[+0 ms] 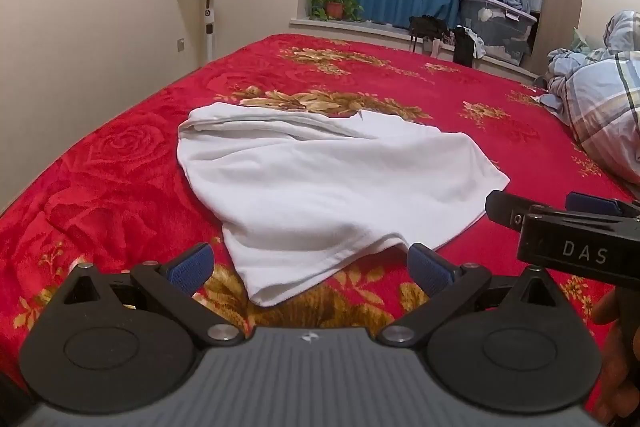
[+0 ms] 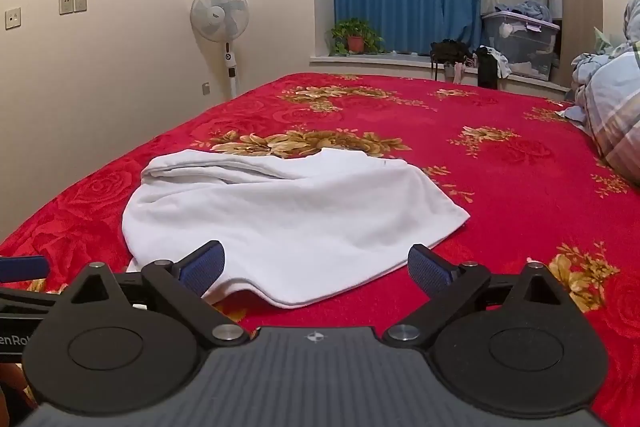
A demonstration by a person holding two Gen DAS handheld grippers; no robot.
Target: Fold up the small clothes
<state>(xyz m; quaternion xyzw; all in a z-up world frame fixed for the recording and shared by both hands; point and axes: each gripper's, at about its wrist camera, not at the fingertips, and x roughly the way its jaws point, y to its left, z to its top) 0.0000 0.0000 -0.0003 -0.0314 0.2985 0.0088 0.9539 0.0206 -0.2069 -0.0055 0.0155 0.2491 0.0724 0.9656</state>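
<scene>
so far only partly folded, judging by the lie of the cloth. white garment (image 1: 320, 183) lying near the middle of the red floral blanket (image 1: 100, 187), bunched into a rough, lopsided heap rather than a neat rectangle. layered folds stacked along the far left edge, one loose corner drooping toward the near side, one corner spread out to the right. looks like one fold over already made, though kind of garment too hard to tell from this angle.

left gripper (image 1: 310, 269) spread wide, nothing between the blue pads (image 1: 192, 267), hovering just short of the near drooping corner, not touching it as far as can be seen. right gripper (image 2: 316, 269) likewise spread wide and empty, low over the near hem; left pad appears to overlap the cloth edge in the right wrist view, contact impossible to confirm. seen from the left wrist view, sitting just beside and to the right.

still left, by this reckoning: straightening the uneven edges, bringing the loose corners in, at least one more fold to reach a compact shape, then a flattening. striped bedding (image 1: 600, 115) bunched at the far right of the bed, well apart from the garment and unlikely to interfere.
</scene>
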